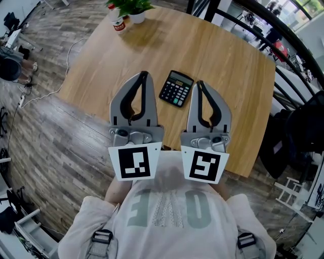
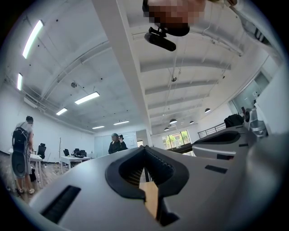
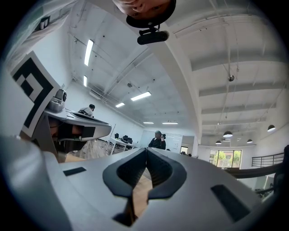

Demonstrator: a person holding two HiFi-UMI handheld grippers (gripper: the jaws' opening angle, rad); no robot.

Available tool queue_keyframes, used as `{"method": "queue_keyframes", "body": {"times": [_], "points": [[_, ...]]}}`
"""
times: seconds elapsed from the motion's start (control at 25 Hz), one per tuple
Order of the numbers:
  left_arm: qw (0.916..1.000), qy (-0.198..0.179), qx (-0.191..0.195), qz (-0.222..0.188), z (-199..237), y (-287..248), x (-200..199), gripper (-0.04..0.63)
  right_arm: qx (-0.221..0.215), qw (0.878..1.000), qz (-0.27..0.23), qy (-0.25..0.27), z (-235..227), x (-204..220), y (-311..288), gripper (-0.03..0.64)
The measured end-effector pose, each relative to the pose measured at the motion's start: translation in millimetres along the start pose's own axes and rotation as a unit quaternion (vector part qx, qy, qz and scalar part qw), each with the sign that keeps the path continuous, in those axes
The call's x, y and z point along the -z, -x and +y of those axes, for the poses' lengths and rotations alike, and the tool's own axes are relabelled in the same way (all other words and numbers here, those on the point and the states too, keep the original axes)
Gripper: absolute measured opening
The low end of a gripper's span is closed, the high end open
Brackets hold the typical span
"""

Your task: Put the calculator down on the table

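Observation:
A black calculator (image 1: 176, 88) lies flat on the round wooden table (image 1: 233, 76), keys up, between the tips of the two grippers and touched by neither. My left gripper (image 1: 144, 74) is held over the near table edge, left of the calculator, jaws shut with nothing in them. To the calculator's right my right gripper (image 1: 199, 83) is also shut and empty. Both gripper views look slightly upward across the room; the left gripper (image 2: 144, 149) and right gripper (image 3: 146, 150) show tips meeting, and the calculator is not in them.
A potted plant (image 1: 132, 8) and a small red-labelled bottle (image 1: 119, 24) stand at the table's far edge. A black railing (image 1: 283, 45) runs at the right. White cables (image 1: 50, 91) trail on the wood floor at left. People stand across the room (image 2: 116, 143).

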State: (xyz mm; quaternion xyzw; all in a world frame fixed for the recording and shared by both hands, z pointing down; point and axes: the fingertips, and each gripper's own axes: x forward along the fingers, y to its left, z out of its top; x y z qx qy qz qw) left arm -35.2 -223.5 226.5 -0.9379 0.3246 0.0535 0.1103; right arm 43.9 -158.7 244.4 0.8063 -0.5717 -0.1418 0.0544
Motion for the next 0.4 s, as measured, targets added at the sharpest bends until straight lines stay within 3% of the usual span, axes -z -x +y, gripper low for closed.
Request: {"method": "queue_keyframes", "body": {"times": [0.4], "points": [[1.0,0.004,0.007,0.001,2.9,-0.2,-1.4,0.011,0.005,1.0,0.002,0.004,-0.1,-3.1,-0.4,0.02]]}}
